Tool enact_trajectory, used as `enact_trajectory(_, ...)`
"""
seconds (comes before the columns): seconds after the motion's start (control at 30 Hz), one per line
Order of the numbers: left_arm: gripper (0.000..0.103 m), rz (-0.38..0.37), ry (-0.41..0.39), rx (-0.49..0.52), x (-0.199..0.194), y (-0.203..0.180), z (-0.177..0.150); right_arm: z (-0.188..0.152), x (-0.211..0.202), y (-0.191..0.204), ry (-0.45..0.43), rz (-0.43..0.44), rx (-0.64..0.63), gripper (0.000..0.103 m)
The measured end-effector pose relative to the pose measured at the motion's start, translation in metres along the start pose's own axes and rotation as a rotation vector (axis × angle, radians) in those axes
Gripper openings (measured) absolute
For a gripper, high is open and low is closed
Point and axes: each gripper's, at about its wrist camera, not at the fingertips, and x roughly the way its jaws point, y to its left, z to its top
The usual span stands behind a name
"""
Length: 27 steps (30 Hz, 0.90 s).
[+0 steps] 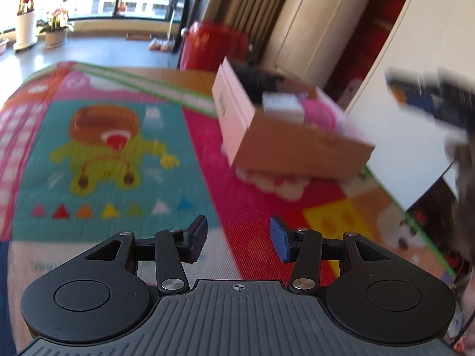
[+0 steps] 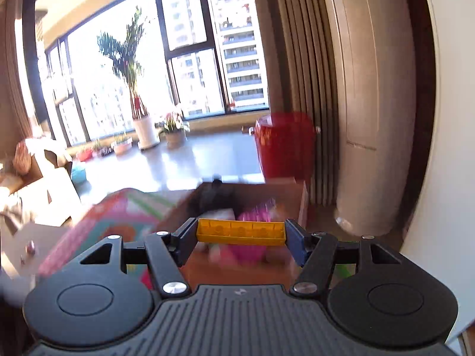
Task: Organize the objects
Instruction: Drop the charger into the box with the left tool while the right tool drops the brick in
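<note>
Colourful play mat (image 1: 124, 136) fills floor. Cardboard box (image 1: 297, 145) sits on mat near white wall, pink and black items inside. Left gripper (image 1: 237, 238) above mat, jaws parted, nothing between. Right gripper (image 2: 241, 233) clamps yellow block (image 2: 241, 232) endwise, in front of box.

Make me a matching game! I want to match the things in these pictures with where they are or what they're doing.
Things:
1. yellow block
2. left gripper
3. cardboard box
4. red bin

Places or states:
A. sitting on the colourful play mat, with toys inside
B. open, nothing between the fingers
C. on the floor beside the curtain
D. pinched in the right gripper

Pairs: 1-D, 2-B, 3-A, 4-C
</note>
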Motion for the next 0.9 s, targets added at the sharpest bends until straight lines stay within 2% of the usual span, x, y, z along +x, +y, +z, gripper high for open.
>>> enact_trajectory(0.03, 0.051, 0.009, 0.009, -0.004, 0.003, 0.001, -0.003, 0.014, 0.013, -0.002, -0.005, 0.029, 0.021, 0.071)
enact_trajectory(0.07, 0.051, 0.016, 0.013, -0.011, 0.003, 0.003, -0.002, 0.024, 0.026, -0.005, 0.006, 0.038, 0.047, 0.084)
enact_trajectory(0.17, 0.051, 0.041, -0.04, -0.041, -0.005, 0.007, 0.006, 0.037, 0.053, -0.018, 0.056, -0.039, 0.12, 0.086)
enact_trajectory(0.3, 0.051, 0.018, -0.179, -0.121, -0.012, 0.01, 0.037, 0.009, 0.043, -0.033, 0.091, -0.069, 0.084, 0.087)
enact_trajectory(0.37, 0.051, -0.005, -0.213, -0.13, -0.006, 0.006, 0.055, -0.012, 0.037, -0.035, 0.121, -0.078, 0.04, 0.087)
enact_trajectory(0.47, 0.051, -0.006, -0.22, -0.095, 0.015, -0.008, 0.08, -0.043, 0.032, -0.028, 0.17, -0.078, -0.055, 0.087)
enact_trajectory(0.53, 0.051, 0.046, -0.203, -0.053, 0.034, -0.018, 0.093, -0.057, 0.035, -0.02, 0.209, -0.079, -0.116, 0.085)
enact_trajectory(0.67, 0.051, 0.173, -0.105, 0.011, 0.075, -0.026, 0.101, -0.073, 0.045, -0.012, 0.268, -0.116, -0.156, 0.066)
enact_trajectory(0.73, 0.062, 0.211, -0.082, 0.023, 0.084, -0.018, 0.097, -0.071, 0.055, -0.012, 0.282, -0.12, -0.139, 0.062)
enact_trajectory(0.77, 0.076, 0.221, -0.083, 0.029, 0.084, -0.013, 0.093, -0.07, 0.058, -0.011, 0.286, -0.123, -0.137, 0.061)
enact_trajectory(0.87, 0.094, 0.26, -0.116, -0.011, 0.072, 0.011, 0.08, -0.067, 0.069, -0.001, 0.307, -0.098, -0.152, 0.062)
enact_trajectory(0.9, 0.096, 0.27, -0.129, -0.035, 0.067, 0.02, 0.076, -0.067, 0.072, 0.006, 0.307, -0.092, -0.171, 0.062)
